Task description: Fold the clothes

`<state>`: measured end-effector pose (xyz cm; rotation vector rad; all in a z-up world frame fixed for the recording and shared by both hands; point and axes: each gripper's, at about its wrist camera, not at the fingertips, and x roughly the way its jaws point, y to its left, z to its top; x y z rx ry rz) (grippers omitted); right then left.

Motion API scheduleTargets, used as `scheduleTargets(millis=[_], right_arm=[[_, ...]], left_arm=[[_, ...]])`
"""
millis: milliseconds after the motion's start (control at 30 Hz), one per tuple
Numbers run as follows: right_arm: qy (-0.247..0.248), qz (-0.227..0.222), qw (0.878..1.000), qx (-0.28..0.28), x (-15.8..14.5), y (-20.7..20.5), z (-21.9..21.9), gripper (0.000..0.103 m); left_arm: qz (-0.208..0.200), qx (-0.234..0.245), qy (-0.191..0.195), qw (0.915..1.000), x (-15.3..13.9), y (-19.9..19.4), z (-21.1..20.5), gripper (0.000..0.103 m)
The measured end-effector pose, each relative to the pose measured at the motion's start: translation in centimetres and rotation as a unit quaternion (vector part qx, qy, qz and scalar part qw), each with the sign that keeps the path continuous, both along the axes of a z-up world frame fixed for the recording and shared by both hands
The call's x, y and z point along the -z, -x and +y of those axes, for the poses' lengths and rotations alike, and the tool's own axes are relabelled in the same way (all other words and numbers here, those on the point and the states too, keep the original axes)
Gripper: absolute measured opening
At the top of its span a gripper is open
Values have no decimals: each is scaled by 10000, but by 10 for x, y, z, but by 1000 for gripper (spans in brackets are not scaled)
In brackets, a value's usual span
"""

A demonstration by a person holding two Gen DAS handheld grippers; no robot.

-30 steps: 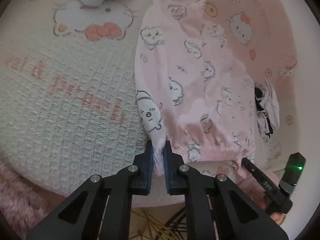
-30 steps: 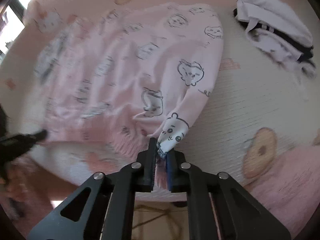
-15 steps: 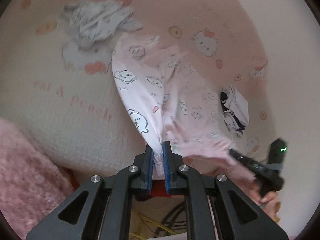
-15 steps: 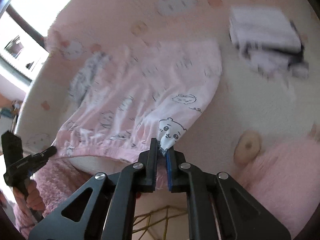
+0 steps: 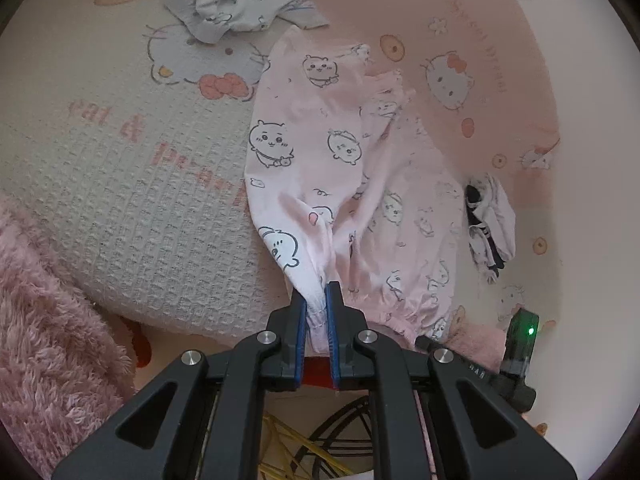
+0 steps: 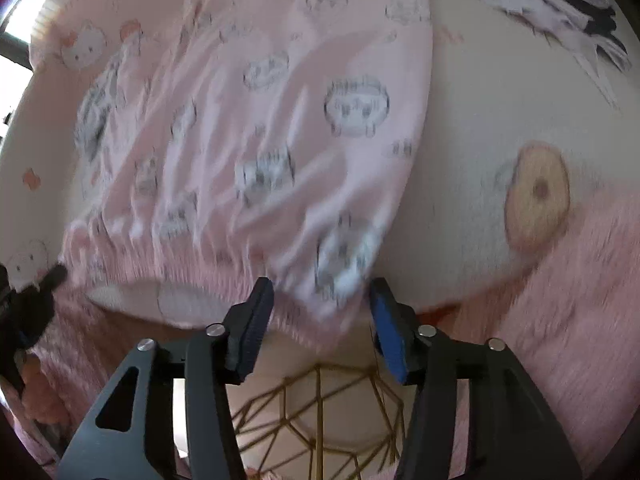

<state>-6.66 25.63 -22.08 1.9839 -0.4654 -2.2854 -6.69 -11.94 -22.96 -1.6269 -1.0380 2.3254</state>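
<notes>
Pyjama top (image 5: 344, 184) on blanket (image 5: 120, 184); crumpled garment (image 5: 236, 4) behind, folded garment (image 5: 490, 224) right.

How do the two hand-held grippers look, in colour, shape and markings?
Both are black plastic with triangular cut-outs and round silver screws. The left hand-held gripper and the right hand-held gripper each carry blue ribbed pads on the inner face of their fingers. In the left wrist view, the other unit shows a green light.

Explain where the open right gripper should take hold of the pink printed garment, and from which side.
Grip the gathered waistband corner of the pink printed garment, coming from the bed's near edge. That corner overhangs the edge between the open right gripper's pads, probably easiest to pinch.
</notes>
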Motion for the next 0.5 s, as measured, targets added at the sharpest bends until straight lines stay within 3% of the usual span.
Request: scheduleTargets(millis=[100, 167, 200, 333, 400, 433, 500], right_arm=[[10, 88, 10000, 9, 0, 4, -2, 53], [83, 316, 9995, -33, -6, 6, -1, 20], [236, 422, 9988, -78, -10, 7, -2, 14], [239, 387, 9990, -36, -3, 14, -4, 18], [472, 387, 9980, 183, 1, 19, 1, 24], [477, 425, 9978, 159, 1, 21, 0, 24], [344, 542, 9979, -32, 0, 24, -5, 17]], left_arm=[[-95, 40, 69, 9999, 5, 2, 3, 10], [-158, 67, 114, 9998, 8, 3, 5, 10], [-190, 80, 137, 9997, 10, 3, 6, 10], [-396, 111, 238, 9989, 19, 6, 8, 12], [-589, 30, 369, 9976, 26, 7, 8, 20], [-676, -33, 384, 9970, 31, 8, 7, 30], [-813, -128, 414, 9957, 39, 11, 6, 32]])
